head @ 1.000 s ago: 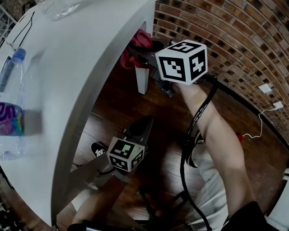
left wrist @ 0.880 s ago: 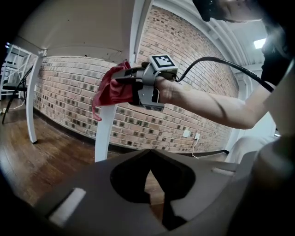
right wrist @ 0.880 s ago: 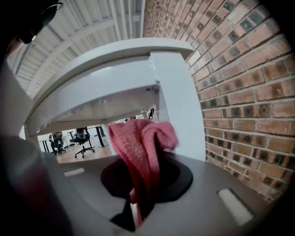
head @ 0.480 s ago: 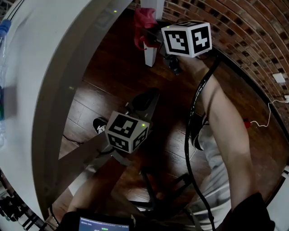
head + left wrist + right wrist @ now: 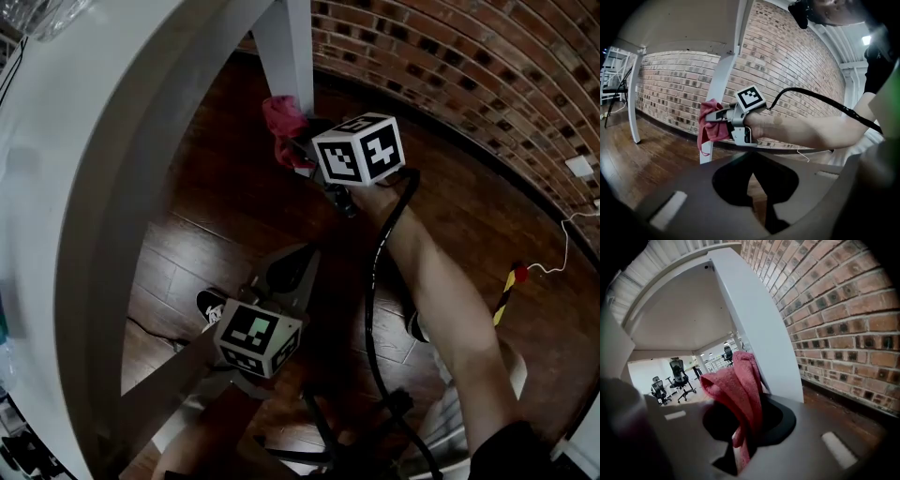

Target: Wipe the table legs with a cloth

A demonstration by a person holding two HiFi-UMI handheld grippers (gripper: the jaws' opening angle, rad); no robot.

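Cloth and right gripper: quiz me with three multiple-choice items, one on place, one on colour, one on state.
1. Where is the cloth?
A) on the tabletop
B) at the white table leg
C) lying on the floor

2. What colour is the cloth?
A) blue
B) white
C) pinkish red

3. What is the right gripper doing?
A) open and empty
B) shut on the cloth
C) resting on the floor

Answers:
1 B, the left gripper view shows it held up at the leg near the brick wall.
2 C, it reads pinkish red in all three views.
3 B, the right gripper view shows the cloth pinched between its jaws.
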